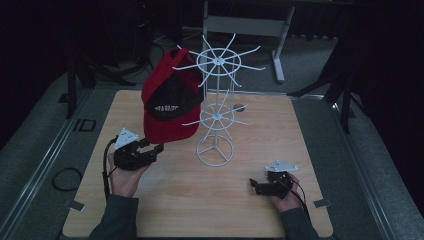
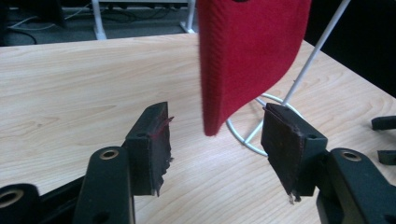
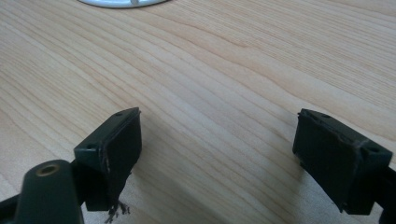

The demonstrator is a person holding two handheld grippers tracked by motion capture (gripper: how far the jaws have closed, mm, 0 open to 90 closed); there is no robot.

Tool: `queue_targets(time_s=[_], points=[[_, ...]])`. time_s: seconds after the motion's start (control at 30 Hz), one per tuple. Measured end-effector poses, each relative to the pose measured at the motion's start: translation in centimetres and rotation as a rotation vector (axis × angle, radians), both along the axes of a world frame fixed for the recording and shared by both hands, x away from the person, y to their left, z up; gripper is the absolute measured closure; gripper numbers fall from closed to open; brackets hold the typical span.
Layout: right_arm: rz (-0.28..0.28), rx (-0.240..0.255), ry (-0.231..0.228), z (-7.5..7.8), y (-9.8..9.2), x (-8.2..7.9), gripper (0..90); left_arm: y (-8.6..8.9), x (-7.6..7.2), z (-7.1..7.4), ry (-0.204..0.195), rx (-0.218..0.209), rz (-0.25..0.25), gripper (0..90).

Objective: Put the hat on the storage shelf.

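A red cap point(image 1: 167, 97) hangs on the white wire rack point(image 1: 216, 107) at the far middle of the table point(image 1: 165, 200), caught on one of the upper spokes on the rack's left side, with its brim pointing down toward the near left. The left tongs point(image 1: 156, 148) sit just below and near that brim, spread wide; in the left gripper view the brim point(image 2: 243, 60) hangs in the gap between the two jaws, and neither pad presses on it, so the cap looks to be carried by the rack alone. The right tongs point(image 1: 254, 186) rest low over the table at the near right, well apart from the rack, also spread and with nothing but bare wood between the jaws. Judging from this, the hanging itself appears done: the cap is on its spoke and let go. What seems left is small, namely drawing the left tongs clear of the brim without nudging it and seeing that the cap stays hanging.
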State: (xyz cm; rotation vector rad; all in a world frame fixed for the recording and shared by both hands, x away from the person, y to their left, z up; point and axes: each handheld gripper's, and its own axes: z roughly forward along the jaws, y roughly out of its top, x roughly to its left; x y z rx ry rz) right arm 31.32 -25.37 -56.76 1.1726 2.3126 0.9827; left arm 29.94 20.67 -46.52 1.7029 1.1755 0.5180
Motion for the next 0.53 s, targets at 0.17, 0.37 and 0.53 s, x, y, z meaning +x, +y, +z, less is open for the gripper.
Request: queue_targets(time_s=[0.17,0.37,0.53], points=[[0.002,0.000,0.000,0.0,0.0,0.0,15.3,0.3,-0.1,0.2,-0.018,0.018,-0.004,38.1],[0.002,0.000,0.000,0.0,0.0,0.0,15.3,1.0,-0.2,0.3,-0.019,-0.019,0.023,26.7],[0.004,0.000,0.000,0.0,0.0,0.0,15.3,1.1,-0.2,0.6,-0.025,-0.022,0.044,17.0]])
